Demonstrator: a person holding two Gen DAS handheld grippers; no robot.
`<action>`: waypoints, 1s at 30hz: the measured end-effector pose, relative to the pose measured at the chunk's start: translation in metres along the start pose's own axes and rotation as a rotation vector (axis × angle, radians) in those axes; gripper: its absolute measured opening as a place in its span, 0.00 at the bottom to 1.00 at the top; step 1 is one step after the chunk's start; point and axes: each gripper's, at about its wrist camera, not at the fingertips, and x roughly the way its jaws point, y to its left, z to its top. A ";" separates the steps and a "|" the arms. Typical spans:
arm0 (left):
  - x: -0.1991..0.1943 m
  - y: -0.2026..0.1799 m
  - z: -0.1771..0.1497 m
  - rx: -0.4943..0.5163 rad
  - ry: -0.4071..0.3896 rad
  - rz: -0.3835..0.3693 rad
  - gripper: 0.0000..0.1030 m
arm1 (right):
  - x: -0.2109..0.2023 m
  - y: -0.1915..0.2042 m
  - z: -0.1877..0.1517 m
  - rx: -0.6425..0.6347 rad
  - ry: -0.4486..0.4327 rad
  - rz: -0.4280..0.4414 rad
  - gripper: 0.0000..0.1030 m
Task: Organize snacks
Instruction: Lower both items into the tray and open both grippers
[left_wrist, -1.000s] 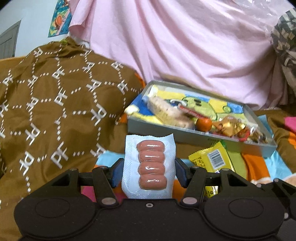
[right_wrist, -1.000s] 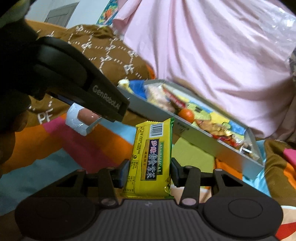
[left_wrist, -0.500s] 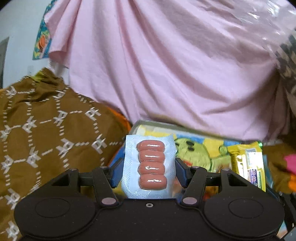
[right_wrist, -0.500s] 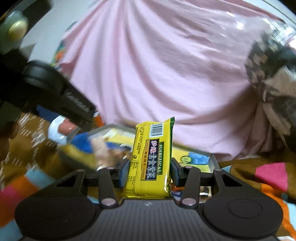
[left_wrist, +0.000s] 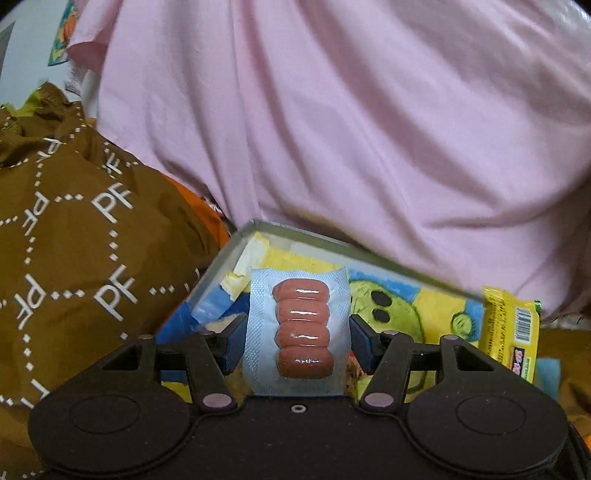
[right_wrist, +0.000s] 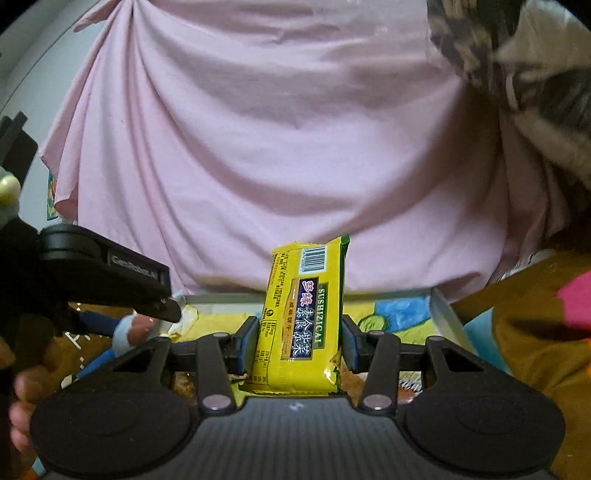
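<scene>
My left gripper (left_wrist: 297, 341) is shut on a white blister pack of small sausages (left_wrist: 301, 328), held upright over the near left part of the grey snack tray (left_wrist: 295, 230). The tray's floor carries a yellow, green and blue cartoon print (left_wrist: 402, 310). My right gripper (right_wrist: 299, 341) is shut on a yellow snack bar wrapper (right_wrist: 304, 321), upright over the same tray (right_wrist: 445, 308). In the left wrist view that yellow wrapper (left_wrist: 511, 332) shows at the right. In the right wrist view the left gripper (right_wrist: 140, 325) with its sausage pack sits at the left, a hand (right_wrist: 22, 391) holding it.
A large pink cloth (left_wrist: 351, 122) hangs right behind the tray. A brown patterned blanket (left_wrist: 74, 258) is heaped at the left. A grey patterned fabric (right_wrist: 517, 74) hangs at the upper right, and brown, pink and orange bedding (right_wrist: 535, 325) lies right of the tray.
Both grippers have moved forward and up from the bedding to over the tray, each keeping its snack. The right gripper rolled level, and the tray's other snacks have dropped below view.
</scene>
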 end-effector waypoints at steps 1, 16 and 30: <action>0.003 -0.001 -0.001 0.012 0.004 0.006 0.59 | 0.004 0.001 -0.001 -0.001 0.011 0.008 0.49; 0.019 -0.003 -0.017 0.062 0.003 0.005 0.60 | 0.022 0.006 -0.020 0.007 0.057 0.040 0.42; 0.002 -0.005 -0.020 0.057 -0.096 0.033 0.81 | 0.015 0.008 -0.018 -0.002 0.002 0.018 0.59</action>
